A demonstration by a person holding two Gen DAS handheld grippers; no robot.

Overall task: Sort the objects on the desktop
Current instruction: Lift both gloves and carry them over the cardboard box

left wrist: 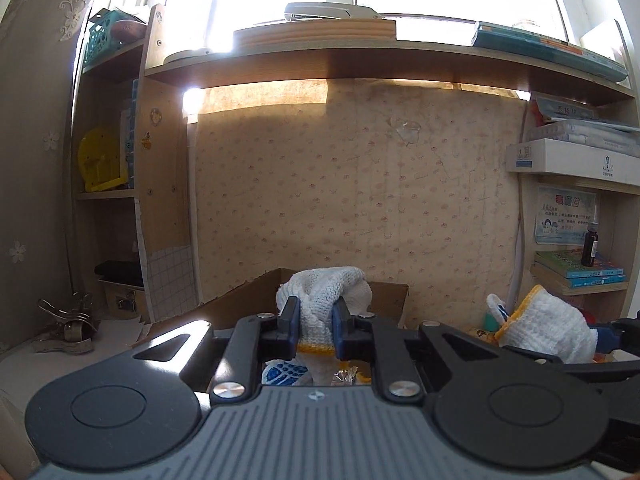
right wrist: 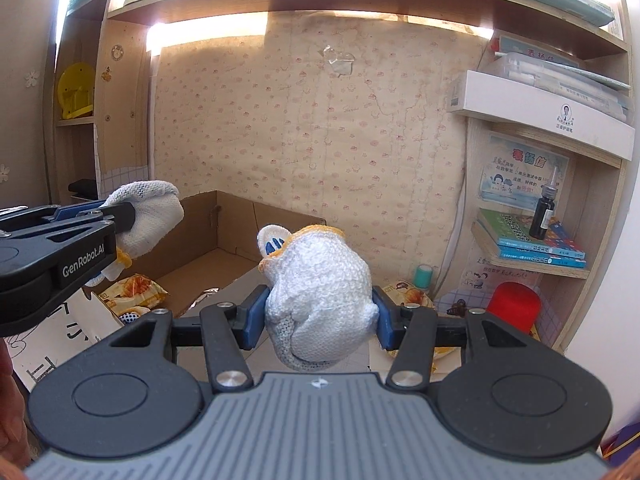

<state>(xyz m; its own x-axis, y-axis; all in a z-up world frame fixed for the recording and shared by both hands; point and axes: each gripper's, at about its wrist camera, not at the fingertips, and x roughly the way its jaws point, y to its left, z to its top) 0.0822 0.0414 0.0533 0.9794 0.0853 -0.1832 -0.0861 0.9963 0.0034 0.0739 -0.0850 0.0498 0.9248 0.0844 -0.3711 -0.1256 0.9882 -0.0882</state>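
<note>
Item: my left gripper (left wrist: 314,320), fingers clamped on a white knit glove (left wrist: 326,292), held above the cardboard box (left wrist: 240,300). Item: my right gripper (right wrist: 318,316), closed round a second bunched glove (right wrist: 320,300), beside the box

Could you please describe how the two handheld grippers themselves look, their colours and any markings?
Both the left gripper and the right gripper have a ribbed grey body, black linkage arms with silver rivets, and blue fingers. The left one reads "GenRobot.AI" in white.
</note>
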